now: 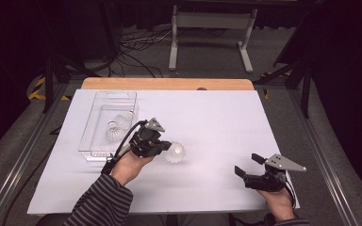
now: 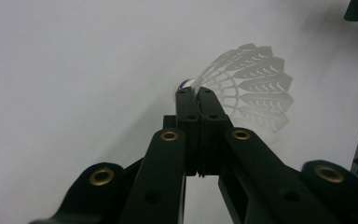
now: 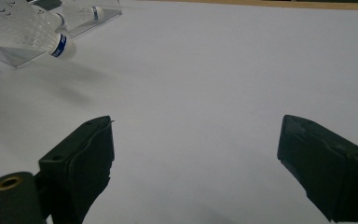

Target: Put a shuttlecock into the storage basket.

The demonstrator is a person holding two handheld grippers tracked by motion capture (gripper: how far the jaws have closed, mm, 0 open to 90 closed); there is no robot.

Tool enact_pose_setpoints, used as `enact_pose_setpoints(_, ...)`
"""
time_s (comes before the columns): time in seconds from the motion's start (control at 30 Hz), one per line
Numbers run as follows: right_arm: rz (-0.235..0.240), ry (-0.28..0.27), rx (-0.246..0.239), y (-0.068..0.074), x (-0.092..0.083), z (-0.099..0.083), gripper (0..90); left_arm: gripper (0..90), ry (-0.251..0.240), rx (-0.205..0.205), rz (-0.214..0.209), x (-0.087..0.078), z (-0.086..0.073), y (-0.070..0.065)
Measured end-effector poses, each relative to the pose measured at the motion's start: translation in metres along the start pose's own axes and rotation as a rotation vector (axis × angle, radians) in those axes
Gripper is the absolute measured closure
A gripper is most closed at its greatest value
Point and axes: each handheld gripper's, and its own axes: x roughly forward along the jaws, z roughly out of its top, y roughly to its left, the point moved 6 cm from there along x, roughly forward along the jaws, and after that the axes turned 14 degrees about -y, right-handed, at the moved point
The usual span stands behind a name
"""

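We see a white-topped counter (image 1: 217,122) with a wooden back edge, grey carpet floor (image 1: 283,108), tangled cables (image 1: 136,47), and a white metal stand (image 1: 212,28) against darkness.

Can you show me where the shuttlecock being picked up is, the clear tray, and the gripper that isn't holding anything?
shuttlecock (image 2: 256,88), left gripper view, on its feather skirt.
clear tray (image 1: 94,120), high view, on its left wall.
right gripper (image 1: 249,165), high view, between its open jaws.

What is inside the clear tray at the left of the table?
The clear tray holds two white shuttlecocks, lying close together. Whether anything else lies in it cannot be told through its glare.
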Motion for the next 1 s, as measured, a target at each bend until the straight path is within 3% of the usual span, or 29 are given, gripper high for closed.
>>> enact_pose_setpoints(0.53, 0.001, -0.002, 0.0, 0.0, 0.0, 0.0, 11.5, 89.7, -0.04, -0.019, 0.023, -0.02, 0.001, 0.009)
enact_pose_setpoints(1.0, -0.001, -0.002, 0.003, 0.0, 0.001, 0.0, 11.5, 89.7, -0.046, -0.039, 0.031, -0.032, -0.001, 0.014)
